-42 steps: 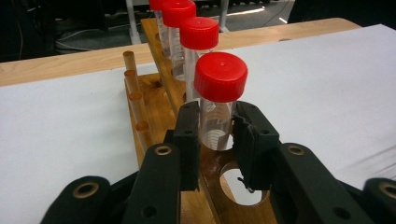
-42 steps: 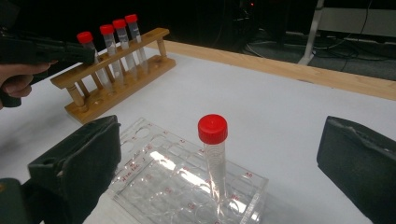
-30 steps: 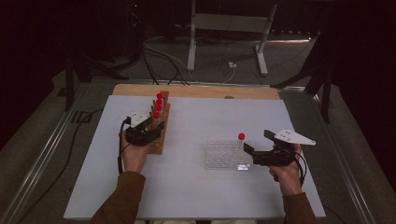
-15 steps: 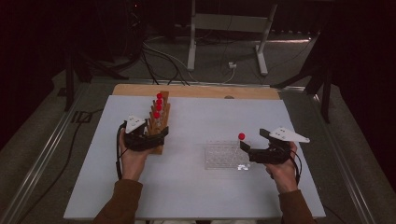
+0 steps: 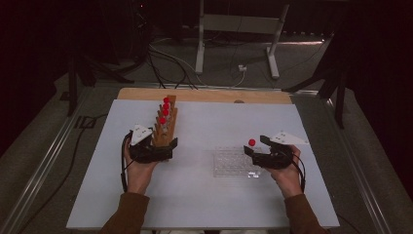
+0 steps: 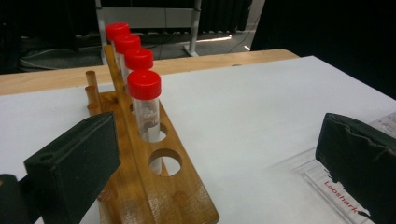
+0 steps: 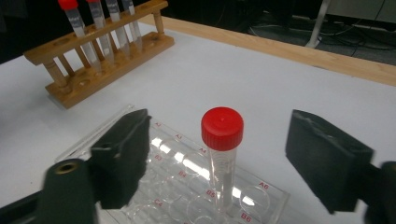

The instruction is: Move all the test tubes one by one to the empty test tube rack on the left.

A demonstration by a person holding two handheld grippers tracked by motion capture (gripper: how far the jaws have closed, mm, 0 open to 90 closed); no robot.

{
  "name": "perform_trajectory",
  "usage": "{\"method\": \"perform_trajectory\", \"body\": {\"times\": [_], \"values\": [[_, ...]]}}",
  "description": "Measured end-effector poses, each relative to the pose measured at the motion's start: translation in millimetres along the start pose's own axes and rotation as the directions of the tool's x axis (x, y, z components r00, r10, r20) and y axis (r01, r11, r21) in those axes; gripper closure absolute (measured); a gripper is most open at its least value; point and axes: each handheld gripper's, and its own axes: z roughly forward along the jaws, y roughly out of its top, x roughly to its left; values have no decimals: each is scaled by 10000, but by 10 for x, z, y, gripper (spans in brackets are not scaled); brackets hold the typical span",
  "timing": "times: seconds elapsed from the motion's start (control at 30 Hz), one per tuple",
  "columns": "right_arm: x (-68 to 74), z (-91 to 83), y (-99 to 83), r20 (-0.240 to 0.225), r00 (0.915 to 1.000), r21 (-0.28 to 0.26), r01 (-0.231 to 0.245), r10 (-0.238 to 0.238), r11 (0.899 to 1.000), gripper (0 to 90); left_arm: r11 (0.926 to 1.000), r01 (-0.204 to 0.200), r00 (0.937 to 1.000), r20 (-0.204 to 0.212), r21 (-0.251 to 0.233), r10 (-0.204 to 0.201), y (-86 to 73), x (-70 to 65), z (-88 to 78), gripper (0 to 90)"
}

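A wooden rack (image 5: 165,130) stands left of the table's middle and holds several red-capped tubes (image 6: 144,84). My left gripper (image 5: 163,143) is at its near end. Its jaws have just been opening and stand wide, one on each side of the rack (image 6: 159,196), touching nothing; the left gripper (image 6: 215,140) is open. A clear well plate (image 5: 231,163) lies to the right, and one red-capped tube (image 7: 222,128) stands upright in it. My right gripper (image 7: 219,135) straddles that tube. Its jaws have just been closing, and both pads are still apart from it. From above, the right gripper (image 5: 255,146) is at the plate's right end.
The white table top (image 5: 204,195) has a wooden strip (image 5: 204,95) along its far edge. Beyond it are a metal stand (image 5: 238,29) and cables on the floor. The rack (image 7: 93,35) stands far left of the well plate (image 7: 261,191).
The left gripper's jaws have opened wide and the hand has drawn back a little toward the person. The right gripper has moved left around the tube and its jaws have narrowed.
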Motion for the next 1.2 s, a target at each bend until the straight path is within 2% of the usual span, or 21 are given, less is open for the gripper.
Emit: {"method": "perform_trajectory", "body": {"times": [0.17, 0.3, 0.63, 1.0, 1.2], "values": [[5, 39, -26, 42, 9998, 141, 197, -198, 9997, 404, 10000, -4, 10000, 47, -52, 4, 2, -15, -25, 7], [1, 68, -54, 97, 9996, 288, 270, -273, 9992, 498, 10000, 16, 10000, 38, -65, -16, 1, -20, -53, 7], [-15, 114, -76, 168, 9994, 477, 301, -309, 9984, 667, 9999, 10, 9999, 146, -163, -8, 18, -59, -114, 7], [-12, 139, -87, 282, 9986, 729, 437, -459, 9964, 735, 9997, 31, 9995, 301, -236, -24, 36, -92, -135, 7], [-12, 121, -71, 288, 9987, 617, 401, -419, 9973, 740, 9998, 37, 9995, 330, -214, -30, 37, -95, -134, 7]]}}
